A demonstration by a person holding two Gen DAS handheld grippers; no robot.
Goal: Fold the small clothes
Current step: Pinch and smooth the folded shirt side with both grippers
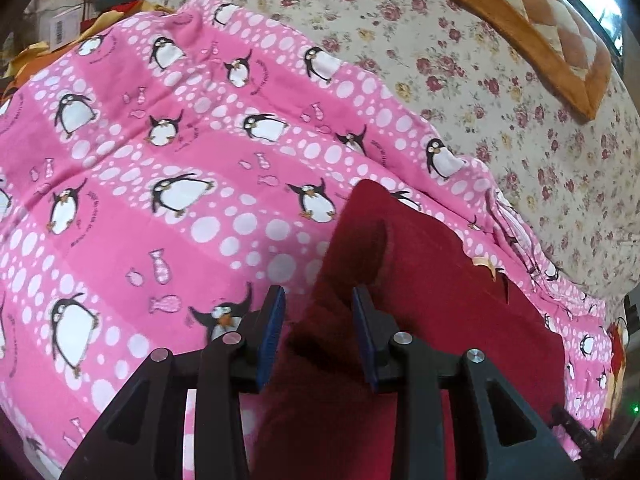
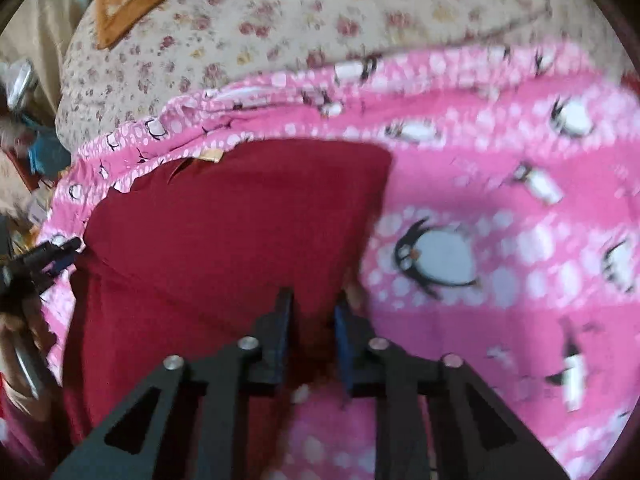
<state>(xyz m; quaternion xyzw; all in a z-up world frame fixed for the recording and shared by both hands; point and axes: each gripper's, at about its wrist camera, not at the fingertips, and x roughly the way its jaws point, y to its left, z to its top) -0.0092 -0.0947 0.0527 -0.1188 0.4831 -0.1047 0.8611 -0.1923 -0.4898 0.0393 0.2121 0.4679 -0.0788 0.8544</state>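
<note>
A dark red garment (image 1: 420, 280) (image 2: 240, 220) lies on a pink penguin-print blanket (image 1: 160, 160) (image 2: 500, 240), with a small tan label (image 2: 210, 156) at its far edge. My left gripper (image 1: 318, 308) is shut on a bunched fold of the red cloth, which rises between its blue pads. My right gripper (image 2: 312, 312) is shut on the garment's near right edge, with red cloth showing between its fingers; this view is blurred. The left gripper (image 2: 52, 256) also shows at the far left of the right wrist view, at the garment's left corner, with a hand (image 2: 16, 320) behind it.
The blanket covers a bed with a cream floral sheet (image 1: 480, 80) (image 2: 280, 20). An orange-brown checked cushion (image 1: 540, 20) (image 2: 132, 4) lies at the far side. Clutter and boxes (image 1: 60, 24) stand beyond the bed's edge.
</note>
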